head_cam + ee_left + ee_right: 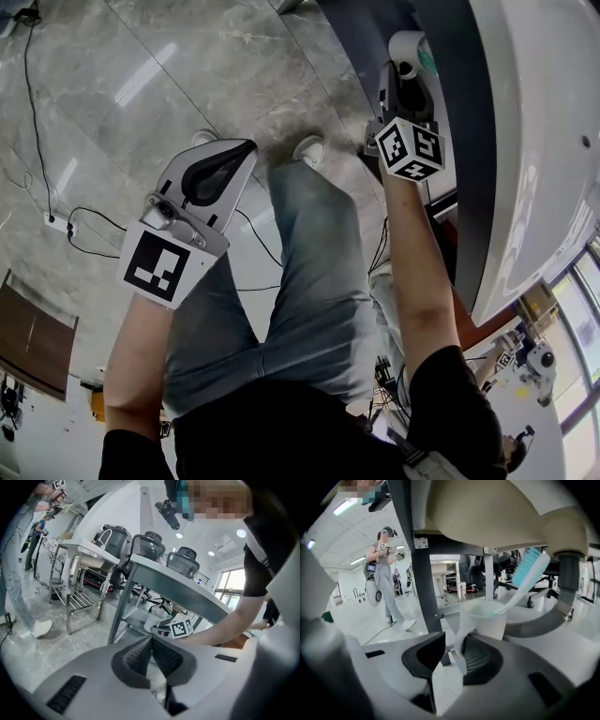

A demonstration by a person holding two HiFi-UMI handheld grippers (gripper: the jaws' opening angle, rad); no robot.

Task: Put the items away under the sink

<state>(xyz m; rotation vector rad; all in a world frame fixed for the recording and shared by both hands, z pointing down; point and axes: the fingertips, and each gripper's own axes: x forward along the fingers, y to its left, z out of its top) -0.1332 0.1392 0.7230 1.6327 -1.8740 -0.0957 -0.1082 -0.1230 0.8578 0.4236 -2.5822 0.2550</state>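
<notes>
Two grippers, only one working. Right gripper [452, 648] is under the sink [487, 513], jaws clamped on the near wall of a white cup [487, 620]. The cup is straight ahead of the jaws and upright, below the basin and just left of the drain pipe [568, 585].

A teal toothbrush [528, 569] stands in the cup. Its long axis leans up and right, away from the jaws, and the bristle end sits near the basin underside and the pipe.

A grey shelf [449, 612] runs below the sink behind the frame leg [419, 573]. The cup is over it or on it; can't tell if the base touches.

Left gripper [151, 641] is well clear of the sink on the open-floor side. Its jaws are pressed together with nothing between them. It points toward the sink frame, so its view catches the right gripper's marker cube [180, 629] at the shelf.

My read:
- The step in hand is placing the cup on the under-sink shelf.
- The right hand is the near one and already holds the cup, so the left isn't needed.
- Key clearance is brush tip to basin and pipe. Any lift or push further in could knock the brush and tip the cup.
- Keep the cup upright, set the base flat, then let go and back out along the jaw axis.
</notes>
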